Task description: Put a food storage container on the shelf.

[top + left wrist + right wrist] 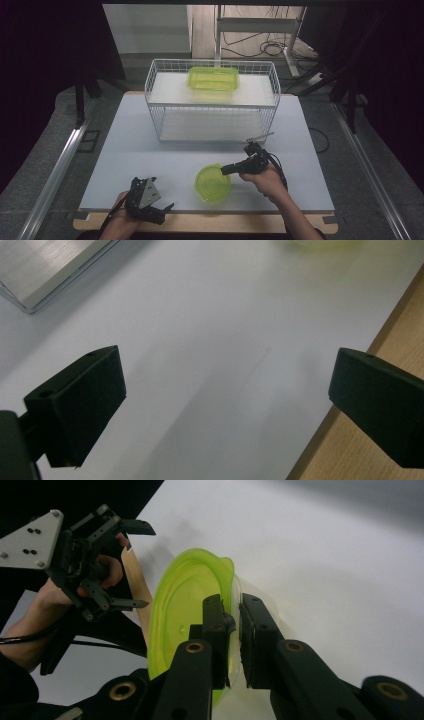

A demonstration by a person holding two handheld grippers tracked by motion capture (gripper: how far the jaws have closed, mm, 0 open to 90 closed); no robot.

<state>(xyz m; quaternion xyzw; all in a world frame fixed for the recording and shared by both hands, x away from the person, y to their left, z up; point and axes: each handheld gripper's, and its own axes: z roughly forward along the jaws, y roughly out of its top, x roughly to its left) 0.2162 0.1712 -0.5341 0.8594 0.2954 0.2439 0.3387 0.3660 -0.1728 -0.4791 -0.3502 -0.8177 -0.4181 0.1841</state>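
My right tool (234,625) is clamped on the rim of the round green bowl (212,183) — the grasp step. Next — lift it toward the wire rack (212,100); my left tool (150,202) waits wide open.

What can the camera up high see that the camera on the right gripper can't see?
The high view alone has the wire rack, with a square green box on its top shelf, plus the floor and cables behind the table. The right gripper view alone has a close look at the right gripper, its two jaws pinching the rim of the round green container. Both show that container, the white table and the left gripper, which hangs open near the table's front edge.
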